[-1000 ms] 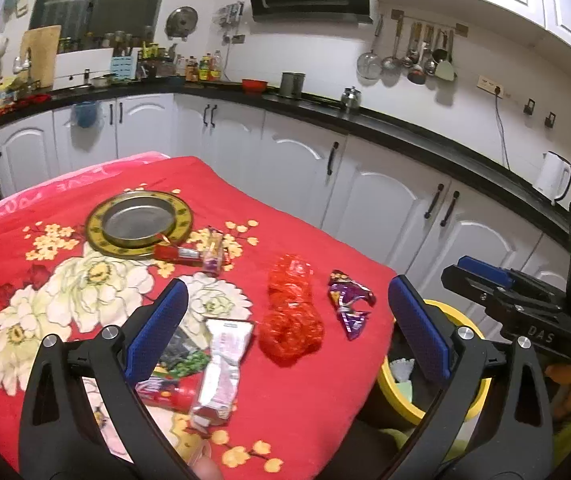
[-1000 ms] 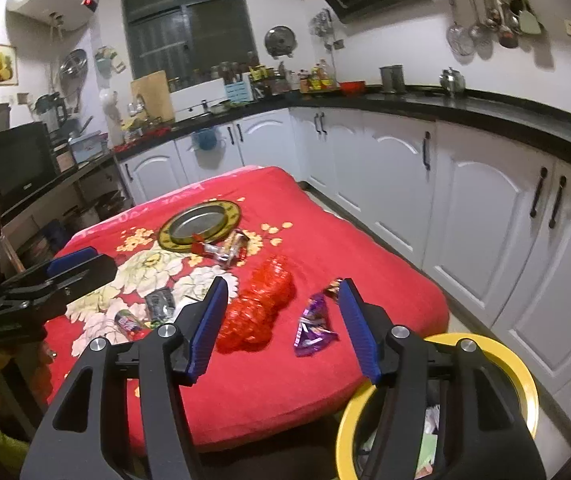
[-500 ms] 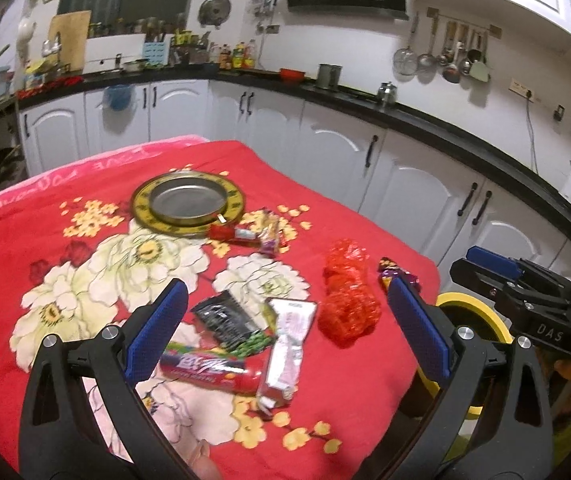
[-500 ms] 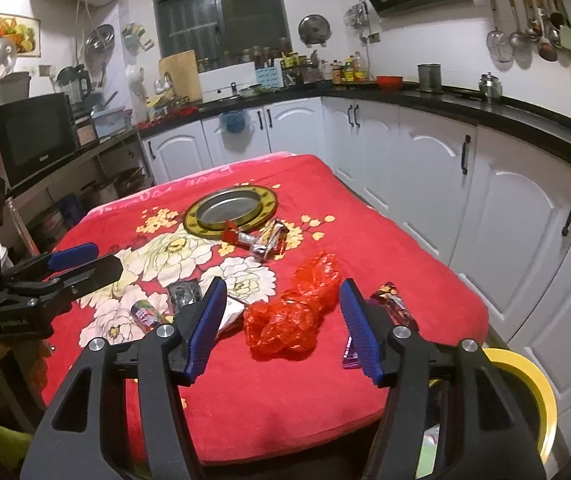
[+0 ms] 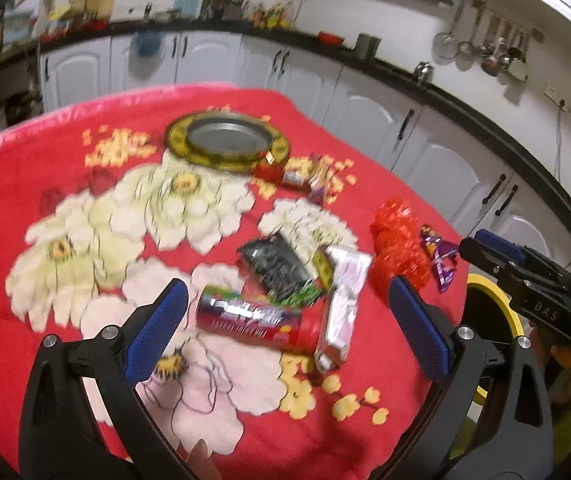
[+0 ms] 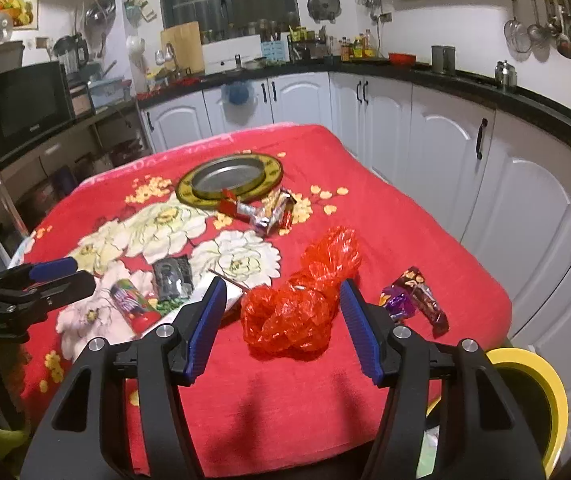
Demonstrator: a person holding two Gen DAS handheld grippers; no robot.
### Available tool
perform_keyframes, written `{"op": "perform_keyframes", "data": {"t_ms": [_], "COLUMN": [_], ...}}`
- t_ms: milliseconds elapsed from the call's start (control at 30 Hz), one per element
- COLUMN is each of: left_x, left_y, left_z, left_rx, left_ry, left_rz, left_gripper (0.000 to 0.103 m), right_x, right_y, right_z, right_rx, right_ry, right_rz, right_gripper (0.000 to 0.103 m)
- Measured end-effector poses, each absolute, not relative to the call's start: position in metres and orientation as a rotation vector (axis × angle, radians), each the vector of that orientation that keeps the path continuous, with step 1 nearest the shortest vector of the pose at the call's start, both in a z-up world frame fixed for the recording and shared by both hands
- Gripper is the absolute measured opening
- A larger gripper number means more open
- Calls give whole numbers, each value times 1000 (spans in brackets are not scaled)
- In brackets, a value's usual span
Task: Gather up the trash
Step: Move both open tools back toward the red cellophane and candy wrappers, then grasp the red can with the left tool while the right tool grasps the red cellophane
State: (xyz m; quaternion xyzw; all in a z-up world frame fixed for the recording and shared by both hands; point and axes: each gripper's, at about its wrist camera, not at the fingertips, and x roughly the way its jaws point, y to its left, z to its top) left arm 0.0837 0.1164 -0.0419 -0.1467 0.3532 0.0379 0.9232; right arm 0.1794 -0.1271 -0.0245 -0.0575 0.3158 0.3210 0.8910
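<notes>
above the red cloth (image 6: 405, 216) both tongs, left (image 5: 285, 320) and right (image 6: 281, 312), gape, grasping nothing.

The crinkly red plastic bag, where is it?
In the right wrist view the red plastic bag lies on the red tablecloth near its front edge, framed by the open right gripper, left of the purple wrapper.

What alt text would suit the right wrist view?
The open right gripper frames a crumpled red plastic bag on a red floral cloth. Wrappers and a metal plate lie around it, a yellow-rimmed bin stands at lower right, and the left gripper shows at left.
</notes>
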Motion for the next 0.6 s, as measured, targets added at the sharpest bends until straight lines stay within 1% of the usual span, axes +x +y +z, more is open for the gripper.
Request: {"op": "perform_keyframes", "data": {"t_ms": [167, 233, 400, 600], "left_x": [85, 86, 88, 96], "left_y": [129, 130, 134, 134], "left_z": [-64, -70, -83, -99], "left_rx": [-391, -424, -548, -630], "left_ry": [791, 803, 829, 869], "left_rz": [115, 117, 75, 79], "left_gripper": [91, 83, 78, 72], "right_x": [188, 191, 201, 214], "right_y": [-121, -120, -117, -113], "right_z": [-40, -45, -58, -75], "right_rx": [-132, -133, -124, -106], "right_ry": [681, 691, 721, 774], "right_rz": [650, 644, 624, 610], "right_gripper": [57, 57, 57, 57]}}
